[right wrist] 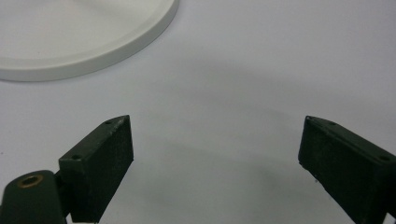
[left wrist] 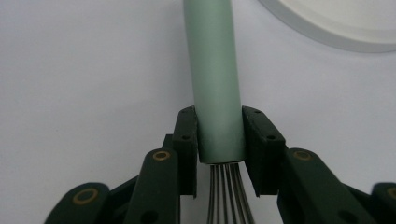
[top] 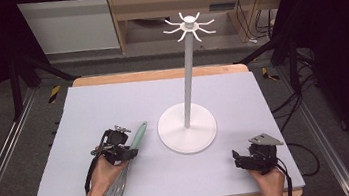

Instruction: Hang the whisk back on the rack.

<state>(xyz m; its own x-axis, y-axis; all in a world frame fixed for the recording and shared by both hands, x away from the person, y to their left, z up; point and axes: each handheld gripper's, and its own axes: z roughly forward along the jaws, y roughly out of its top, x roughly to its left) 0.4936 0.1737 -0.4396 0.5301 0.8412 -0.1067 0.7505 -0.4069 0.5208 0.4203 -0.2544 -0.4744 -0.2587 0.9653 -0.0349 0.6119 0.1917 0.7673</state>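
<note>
Left fingers: both black pads (left wrist: 187,140) press on the mint-green handle of the whisk (left wrist: 217,93), one on each side, at the end of the handle where the wires come out; grasping it.
Right fingers: pads (right wrist: 100,168) stand wide apart with only bare mat between them; released, holding nothing.
Left gripper (top: 116,146): sits to the left of the stand base (top: 186,127), near it but not touching, in the person's left hand (top: 102,171).
Right gripper (top: 256,157): sits to the right of the stand base and nearer the table's front edge, well apart from the whisk, in the right hand (top: 269,179).
Whisk (top: 130,156): lies flat on the grey mat (top: 113,105), left of the stand base; handle tip points toward the base and ends just short of its rim, wire end points back toward the person.
Stand: white round base on the mat, upright pole (top: 187,76) rising from its middle, ring of curved hooks (top: 189,25) at the top, all bare.
Left gripper view: curved rim of the stand base (left wrist: 336,32) shows beyond the handle, to its upper right.
Right gripper view: rim of the stand base (right wrist: 84,42) shows at upper left, clear of both pads.
</note>
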